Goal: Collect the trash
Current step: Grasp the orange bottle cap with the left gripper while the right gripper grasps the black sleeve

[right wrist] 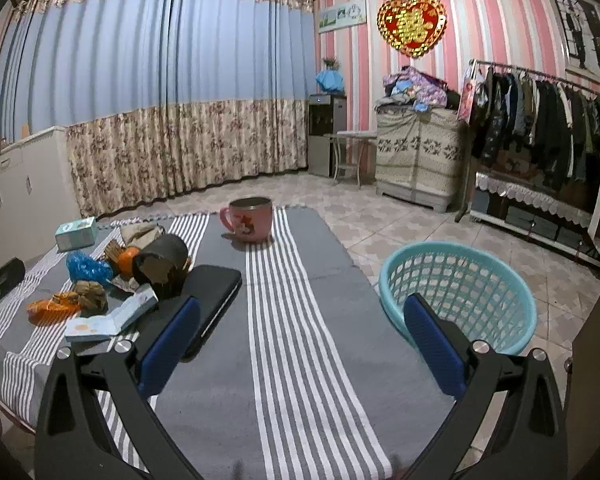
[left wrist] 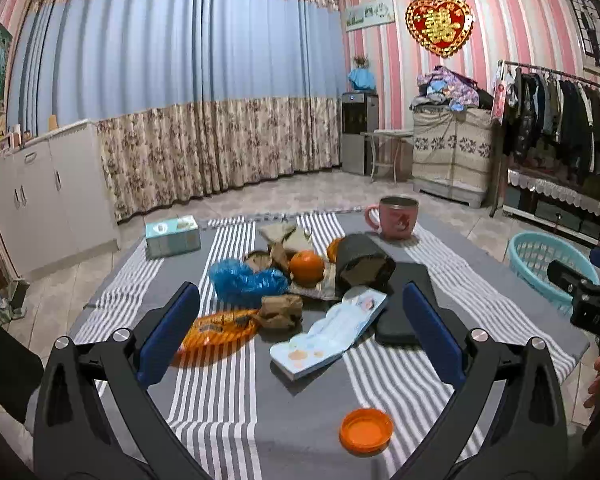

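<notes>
A pile of trash lies mid-table: a blue plastic wad (left wrist: 246, 280), an orange wrapper (left wrist: 220, 330), crumpled brown paper (left wrist: 280, 310), a torn light-blue carton (left wrist: 330, 330), a black paper tube (left wrist: 362, 264) and an orange lid (left wrist: 366, 431). My left gripper (left wrist: 300, 320) is open and empty, above the table just short of the pile. My right gripper (right wrist: 300, 328) is open and empty over the striped cloth, right of the pile (right wrist: 88, 292). A teal basket (right wrist: 458, 288) stands on the floor at the table's right edge, by my right finger.
Two oranges (left wrist: 306, 266), a black phone (left wrist: 406, 304), a pink mug (left wrist: 396, 216) and a tissue box (left wrist: 172, 236) also sit on the striped tablecloth (right wrist: 284, 320). A clothes rack (right wrist: 540, 120) and cabinets stand along the walls.
</notes>
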Available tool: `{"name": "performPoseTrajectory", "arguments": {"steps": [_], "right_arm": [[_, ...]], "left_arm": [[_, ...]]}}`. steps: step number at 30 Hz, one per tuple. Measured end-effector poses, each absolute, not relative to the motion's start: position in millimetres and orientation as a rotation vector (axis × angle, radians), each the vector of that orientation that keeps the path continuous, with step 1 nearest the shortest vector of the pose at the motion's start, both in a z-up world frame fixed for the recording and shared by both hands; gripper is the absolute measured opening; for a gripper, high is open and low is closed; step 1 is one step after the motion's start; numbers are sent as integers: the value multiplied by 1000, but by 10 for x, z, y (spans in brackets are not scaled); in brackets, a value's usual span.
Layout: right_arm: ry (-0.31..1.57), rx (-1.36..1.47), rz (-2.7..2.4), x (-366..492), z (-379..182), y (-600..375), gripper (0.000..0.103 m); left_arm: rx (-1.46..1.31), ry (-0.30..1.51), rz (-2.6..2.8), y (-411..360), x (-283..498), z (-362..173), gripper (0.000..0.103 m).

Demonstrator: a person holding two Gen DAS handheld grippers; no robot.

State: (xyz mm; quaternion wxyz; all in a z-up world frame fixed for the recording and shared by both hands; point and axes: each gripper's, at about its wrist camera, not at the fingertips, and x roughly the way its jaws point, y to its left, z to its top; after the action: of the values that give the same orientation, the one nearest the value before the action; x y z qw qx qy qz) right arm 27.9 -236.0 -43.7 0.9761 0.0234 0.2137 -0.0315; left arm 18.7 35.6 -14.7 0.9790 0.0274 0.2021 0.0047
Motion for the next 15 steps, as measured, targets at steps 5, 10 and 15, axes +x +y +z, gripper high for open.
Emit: {"name": "performPoseTrajectory", "arguments": {"steps": [5, 10, 15], "right_arm": [[450, 15, -120, 289, -477, -2370, 99], [423, -75, -221, 259, -467, -2334, 99], [434, -24, -227, 273, -491, -2436, 99]], "left_arm": [[56, 474, -8, 296, 221, -450, 98], [85, 551, -27, 164, 226, -856, 98], [85, 596, -42, 150, 285, -1081, 97]]}}
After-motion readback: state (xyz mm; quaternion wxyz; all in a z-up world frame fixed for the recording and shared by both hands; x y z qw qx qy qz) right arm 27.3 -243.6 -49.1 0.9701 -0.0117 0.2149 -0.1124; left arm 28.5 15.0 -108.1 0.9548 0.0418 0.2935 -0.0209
